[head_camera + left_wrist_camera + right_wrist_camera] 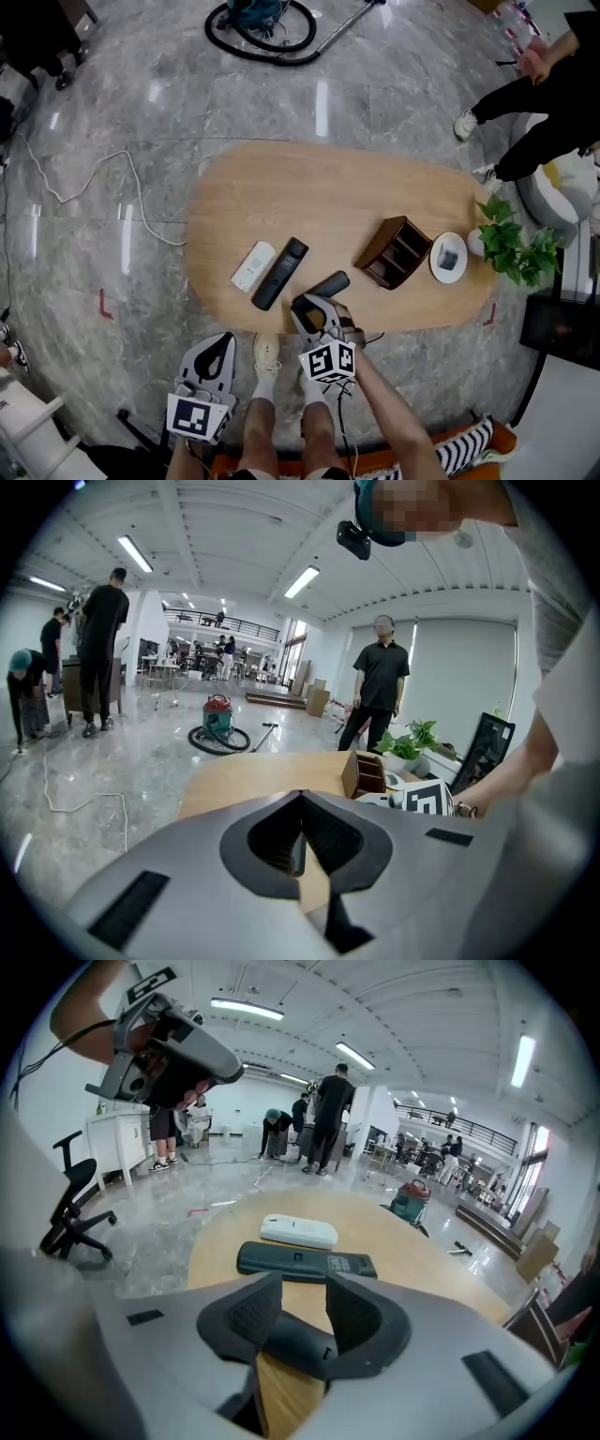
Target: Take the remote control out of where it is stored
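The right claw [304, 1290] is standing wide; the near end of the remote [330, 283] is sitting down between its jaws, and the pads are not looking like they are squeezing it. The remote is already out of the holder [394, 251]; it is lying on the counter [309, 202], left of the holder and close to the near edge. The left claw [302, 801] is hanging closed and empty, off the near edge.

Here is what could be going wrong. If the right claw is pulling back with the remote sitting that deep, a jaw could be hooking it and dragging it; the near edge is close, so the remote could be sliding off and falling to the floor [141, 112]. If the claw is swinging left, it could be bumping the black remote [279, 274] lying just beside; that one could be shoving the white remote [253, 266] next to it. If the claw is closing now, it is catching only the end; the remote could be tipping and slipping out.
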A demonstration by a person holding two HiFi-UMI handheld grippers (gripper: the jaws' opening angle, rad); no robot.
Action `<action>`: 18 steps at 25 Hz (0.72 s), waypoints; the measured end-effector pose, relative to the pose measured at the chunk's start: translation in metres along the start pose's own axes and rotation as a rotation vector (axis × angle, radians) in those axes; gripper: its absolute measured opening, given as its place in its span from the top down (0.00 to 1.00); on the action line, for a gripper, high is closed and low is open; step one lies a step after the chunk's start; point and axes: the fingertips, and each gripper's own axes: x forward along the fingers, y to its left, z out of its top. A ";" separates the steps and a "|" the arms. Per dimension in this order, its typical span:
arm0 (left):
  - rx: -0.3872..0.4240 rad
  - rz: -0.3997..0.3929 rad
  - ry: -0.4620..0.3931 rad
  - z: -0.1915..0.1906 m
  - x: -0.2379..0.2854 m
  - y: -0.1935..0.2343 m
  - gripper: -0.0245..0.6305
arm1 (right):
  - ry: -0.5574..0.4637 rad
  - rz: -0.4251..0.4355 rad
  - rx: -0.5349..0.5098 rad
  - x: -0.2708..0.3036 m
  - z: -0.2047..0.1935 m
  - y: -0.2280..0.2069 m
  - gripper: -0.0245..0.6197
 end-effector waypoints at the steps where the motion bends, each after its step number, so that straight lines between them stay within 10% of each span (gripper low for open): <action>1: 0.004 0.000 0.000 0.003 0.000 -0.001 0.95 | -0.002 -0.006 0.024 -0.003 0.003 -0.005 0.74; 18: 0.073 -0.035 -0.067 0.094 -0.023 -0.037 0.95 | -0.113 -0.164 0.310 -0.091 0.070 -0.092 0.87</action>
